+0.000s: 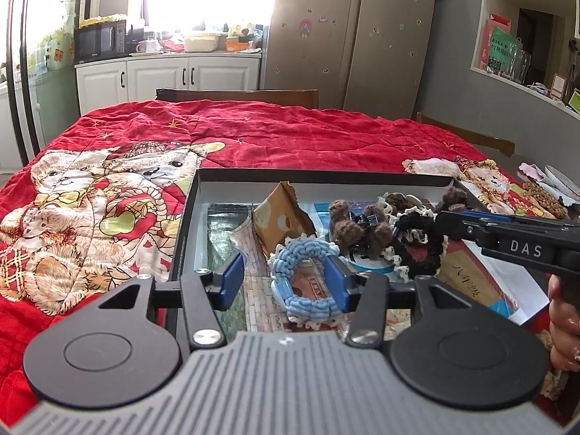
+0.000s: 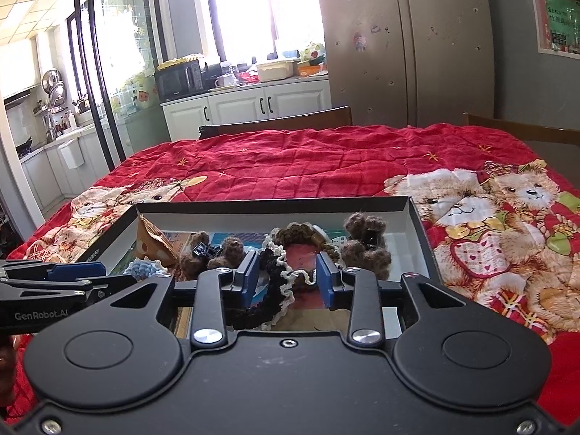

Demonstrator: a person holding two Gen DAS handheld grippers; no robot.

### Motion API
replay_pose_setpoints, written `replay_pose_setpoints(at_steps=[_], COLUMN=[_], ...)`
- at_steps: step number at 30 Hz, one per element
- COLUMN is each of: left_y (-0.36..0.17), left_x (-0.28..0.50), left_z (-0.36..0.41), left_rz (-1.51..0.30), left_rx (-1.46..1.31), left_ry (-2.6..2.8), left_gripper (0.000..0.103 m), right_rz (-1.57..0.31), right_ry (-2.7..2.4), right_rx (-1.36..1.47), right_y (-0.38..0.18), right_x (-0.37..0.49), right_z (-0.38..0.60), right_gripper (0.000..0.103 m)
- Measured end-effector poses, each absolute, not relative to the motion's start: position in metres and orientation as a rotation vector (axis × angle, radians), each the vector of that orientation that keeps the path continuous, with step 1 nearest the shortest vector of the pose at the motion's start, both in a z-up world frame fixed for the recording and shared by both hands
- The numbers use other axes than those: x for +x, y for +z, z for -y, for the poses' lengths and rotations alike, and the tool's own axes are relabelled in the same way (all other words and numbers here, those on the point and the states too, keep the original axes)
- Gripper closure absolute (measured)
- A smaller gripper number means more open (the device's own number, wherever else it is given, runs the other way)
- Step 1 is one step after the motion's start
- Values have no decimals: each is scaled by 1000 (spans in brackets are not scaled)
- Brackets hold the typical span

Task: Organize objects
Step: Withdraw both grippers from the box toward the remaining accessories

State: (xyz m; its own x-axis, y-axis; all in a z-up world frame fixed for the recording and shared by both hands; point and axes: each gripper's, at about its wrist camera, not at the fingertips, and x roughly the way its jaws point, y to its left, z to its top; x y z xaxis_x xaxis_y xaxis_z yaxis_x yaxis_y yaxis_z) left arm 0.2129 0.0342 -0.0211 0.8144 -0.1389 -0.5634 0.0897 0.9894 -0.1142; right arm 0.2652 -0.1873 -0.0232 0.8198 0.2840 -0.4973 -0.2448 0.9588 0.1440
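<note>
Left hand-held gripper [image 1: 282, 281] is spread beside blue scrunchie [image 1: 306, 282]; right hand-held gripper [image 2: 288, 275] is spread around black scrunchie [image 2: 270, 290], within box [image 1: 181, 239].

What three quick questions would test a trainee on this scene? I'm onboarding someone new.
1. True or false: the blue scrunchie lies inside the box.
2. Which hand-held gripper is over the black scrunchie: A left, B right?
3. What colour is the blanket under the box?

Key: 1 true; 2 B; 3 red.
</note>
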Motion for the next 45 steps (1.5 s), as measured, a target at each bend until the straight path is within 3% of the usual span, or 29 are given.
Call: replay_pose_setpoints(at_steps=[27,45], left_y=[15,38], left_x=[170,123], left_z=[-37,-40], left_rz=[-535,-488], left_rx=[-81,-77], left_ry=[-133,-169], left_gripper=[19,16], right_rz=[-489,-409], right_ry=[314,361], right_rx=[66,-16], right_y=[16,43], right_x=[213,150], right_z=[203,215], right_gripper=[61,57])
